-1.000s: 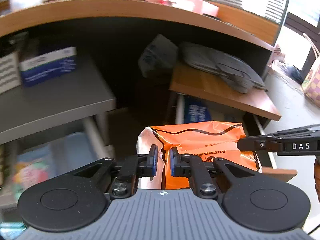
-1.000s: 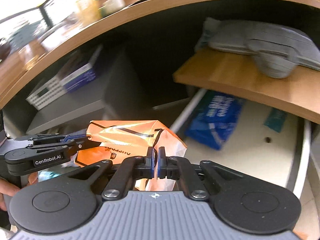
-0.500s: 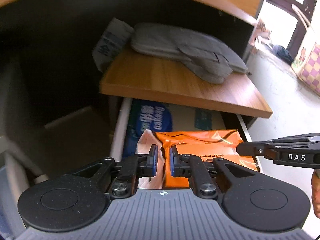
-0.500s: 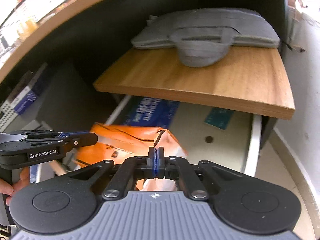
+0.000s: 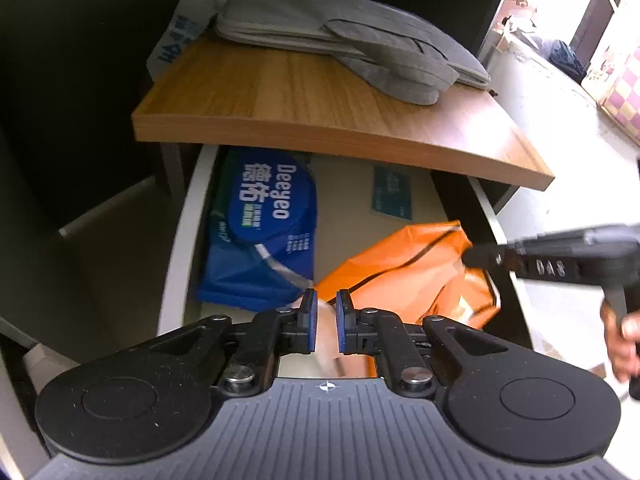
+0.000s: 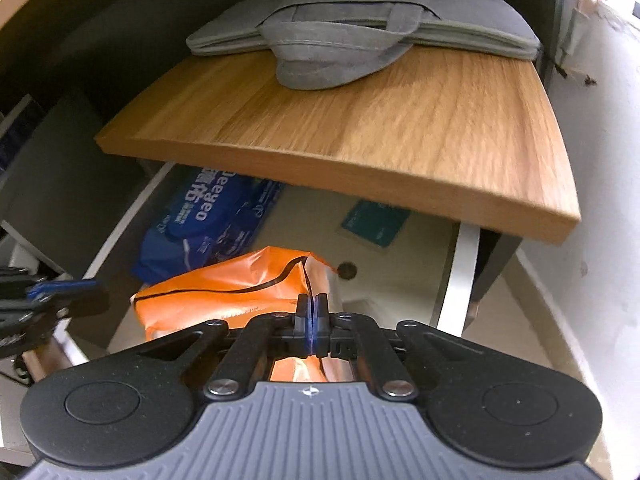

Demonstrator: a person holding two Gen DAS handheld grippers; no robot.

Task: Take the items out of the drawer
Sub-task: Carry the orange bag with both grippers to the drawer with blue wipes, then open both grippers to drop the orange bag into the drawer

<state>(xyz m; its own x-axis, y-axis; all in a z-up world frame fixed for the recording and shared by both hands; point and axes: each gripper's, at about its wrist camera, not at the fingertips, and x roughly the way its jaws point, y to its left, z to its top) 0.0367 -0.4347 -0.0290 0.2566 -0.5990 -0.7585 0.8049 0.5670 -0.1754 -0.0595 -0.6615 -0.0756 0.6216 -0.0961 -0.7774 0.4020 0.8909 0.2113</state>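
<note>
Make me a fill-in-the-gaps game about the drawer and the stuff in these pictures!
1. The right gripper is pinching the edge of a bag coloured ______.
2. The wipes pack lying in the drawer is coloured ______.
3. On the wooden shelf above the drawer lies a grey ______.
4. The left gripper has the bag's other end ______ its fingers.

Missing words: orange; blue; laptop bag; between

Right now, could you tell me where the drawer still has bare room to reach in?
The drawer floor is bare on its right, between the teal card and the orange bag. The left is crowded by the blue wipes pack.
</note>
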